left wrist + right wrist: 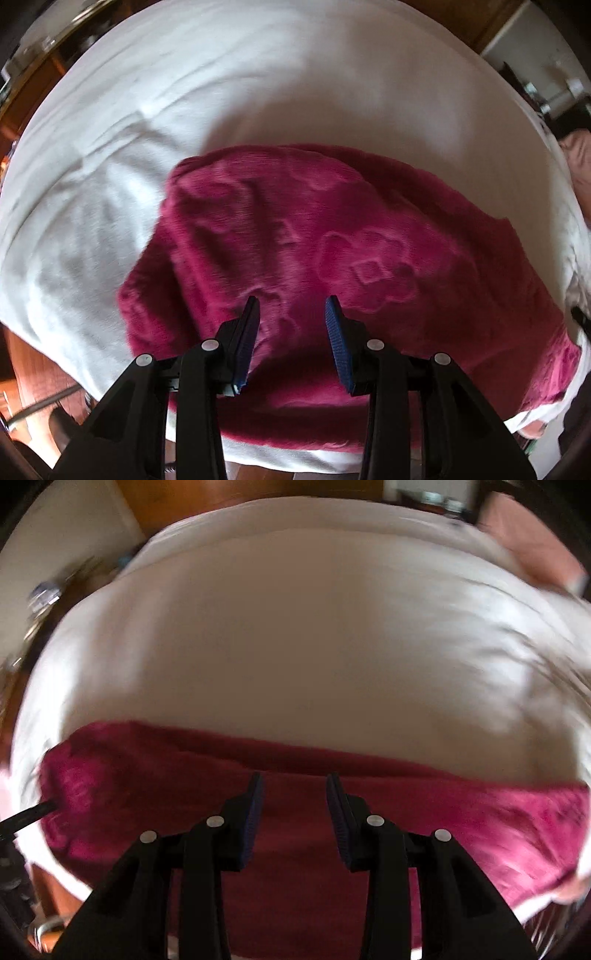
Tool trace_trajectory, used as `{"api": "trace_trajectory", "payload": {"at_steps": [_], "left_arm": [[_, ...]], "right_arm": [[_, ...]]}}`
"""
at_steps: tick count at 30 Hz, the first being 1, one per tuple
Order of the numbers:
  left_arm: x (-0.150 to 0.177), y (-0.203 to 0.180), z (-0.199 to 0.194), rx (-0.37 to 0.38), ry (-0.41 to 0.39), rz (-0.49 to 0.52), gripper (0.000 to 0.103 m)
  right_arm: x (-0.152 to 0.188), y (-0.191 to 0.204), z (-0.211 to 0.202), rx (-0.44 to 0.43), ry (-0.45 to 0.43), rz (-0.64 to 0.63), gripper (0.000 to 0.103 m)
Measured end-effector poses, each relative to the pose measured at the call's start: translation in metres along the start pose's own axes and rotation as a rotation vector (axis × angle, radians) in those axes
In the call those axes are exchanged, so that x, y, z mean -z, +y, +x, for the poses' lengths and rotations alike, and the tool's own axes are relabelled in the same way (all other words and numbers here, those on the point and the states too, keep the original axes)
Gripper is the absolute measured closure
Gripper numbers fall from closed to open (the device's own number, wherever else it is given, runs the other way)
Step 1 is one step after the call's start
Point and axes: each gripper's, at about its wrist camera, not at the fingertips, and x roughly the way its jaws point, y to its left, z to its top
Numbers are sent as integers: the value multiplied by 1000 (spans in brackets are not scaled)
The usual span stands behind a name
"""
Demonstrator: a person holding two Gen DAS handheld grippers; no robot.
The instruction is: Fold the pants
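Magenta plush pants (332,240) with an embossed flower pattern lie flat on a white sheet (221,92) near its front edge. My left gripper (293,304) is open and empty, hovering over the near part of the pants. In the right wrist view the pants (480,823) stretch across the lower frame, blurred. My right gripper (294,781) is open and empty above them, near their far edge. A black gripper part (29,814) shows at the pants' left end.
The white sheet (295,646) covers a wide surface beyond the pants. Wooden floor (33,369) shows at the lower left. A pink cloth (580,158) lies at the right edge; it also shows in the right wrist view (532,542). Cluttered furniture (44,602) stands at the left.
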Motion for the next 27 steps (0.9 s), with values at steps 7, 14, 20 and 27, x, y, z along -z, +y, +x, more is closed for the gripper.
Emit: {"api": "trace_trajectory", "payload": {"at_steps": [7, 14, 20, 27], "left_arm": [[1, -34, 16, -1, -13, 51, 66], [-11, -17, 39, -20, -11, 22, 66], [-17, -4, 65, -38, -6, 1, 66], [-22, -25, 78, -99, 16, -42, 66]], "right_arm": [[-31, 70, 44, -165, 74, -138, 66], [-59, 117, 99, -220, 175, -255, 66], [-67, 141, 116, -94, 133, -344, 97], [-80, 146, 125, -30, 96, -304, 99]]}}
